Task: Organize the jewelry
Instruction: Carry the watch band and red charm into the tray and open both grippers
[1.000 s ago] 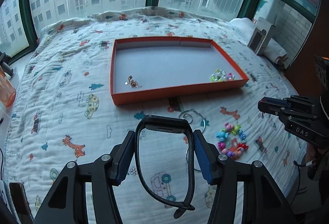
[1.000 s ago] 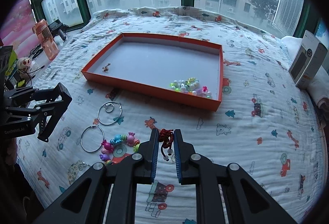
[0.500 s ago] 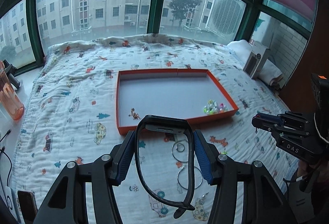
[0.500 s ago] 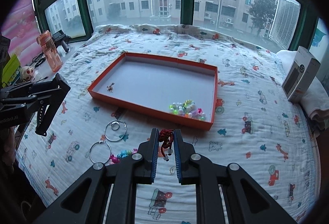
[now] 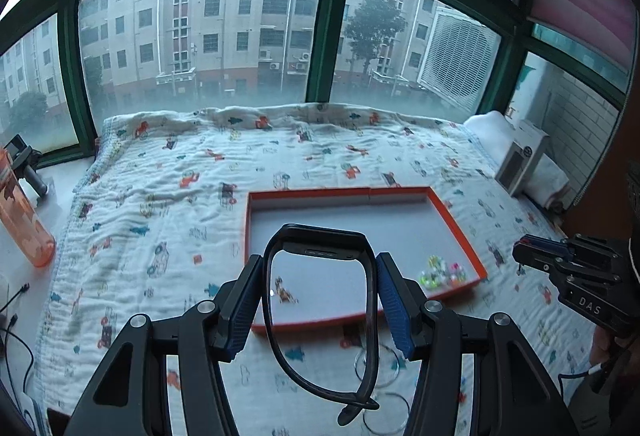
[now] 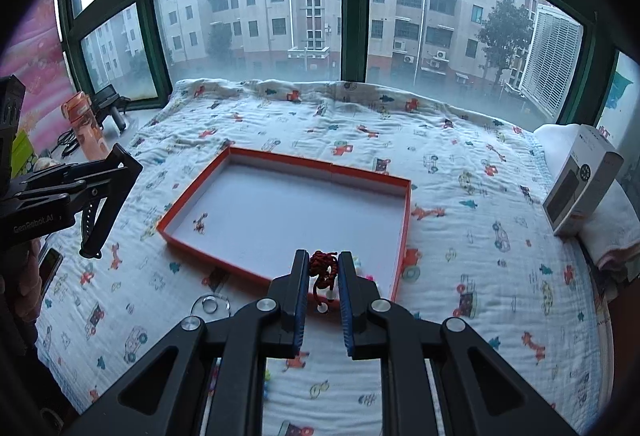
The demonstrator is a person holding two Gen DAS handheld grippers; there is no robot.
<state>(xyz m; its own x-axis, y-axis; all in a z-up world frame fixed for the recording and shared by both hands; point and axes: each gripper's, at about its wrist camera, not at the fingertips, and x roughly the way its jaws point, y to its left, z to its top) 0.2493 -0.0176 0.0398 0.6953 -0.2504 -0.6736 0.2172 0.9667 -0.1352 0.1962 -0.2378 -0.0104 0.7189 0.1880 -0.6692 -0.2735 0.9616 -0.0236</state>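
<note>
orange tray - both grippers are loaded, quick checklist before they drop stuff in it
1. Left gripper grips the black watch band with both pads on its sides: ok.
2. Right gripper is shut on the red cord bracelet: ok.
3. Orange tray lies flat on the blanket, open side up: ok.
4. Free floor in the tray: the small charm sits near the left wall and the pastel bead bracelet in a near corner, middle bare: ok.
5. Grippers apart from each other: ok.
6. Band's loose tail clear of the metal rings below: cannot tell.
</note>
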